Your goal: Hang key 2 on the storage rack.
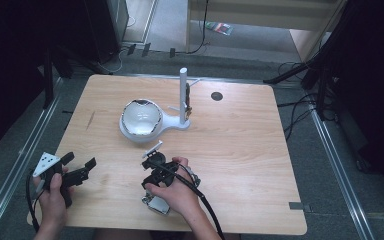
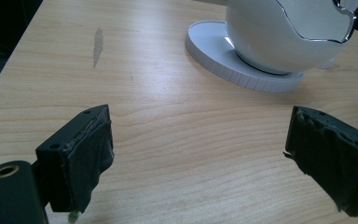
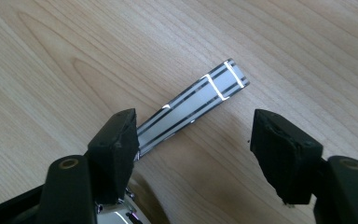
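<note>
A narrow silver strip with dark stripes [image 3: 200, 93] lies on the wooden table [image 1: 240, 150]; it is also visible as the strip [image 1: 152, 148] just ahead of my right hand. My right gripper [image 3: 193, 123] is open above it, and the strip's near end runs beside the left jaw. In the high view the right gripper [image 1: 155, 161] sits at the front middle. A white jagged-rimmed bowl [image 1: 141, 117] on a round white base stands behind it. My left gripper [image 1: 80, 160] is open and empty at the front left, facing the bowl [image 2: 284, 32].
A white upright post [image 1: 183, 95] rises from the same base, with a small dark item hanging on it. A shiny metal object [image 1: 156, 204] lies under my right hand. A black round grommet [image 1: 216, 95] sits at the back. A grey smudge [image 2: 98, 44] marks the wood.
</note>
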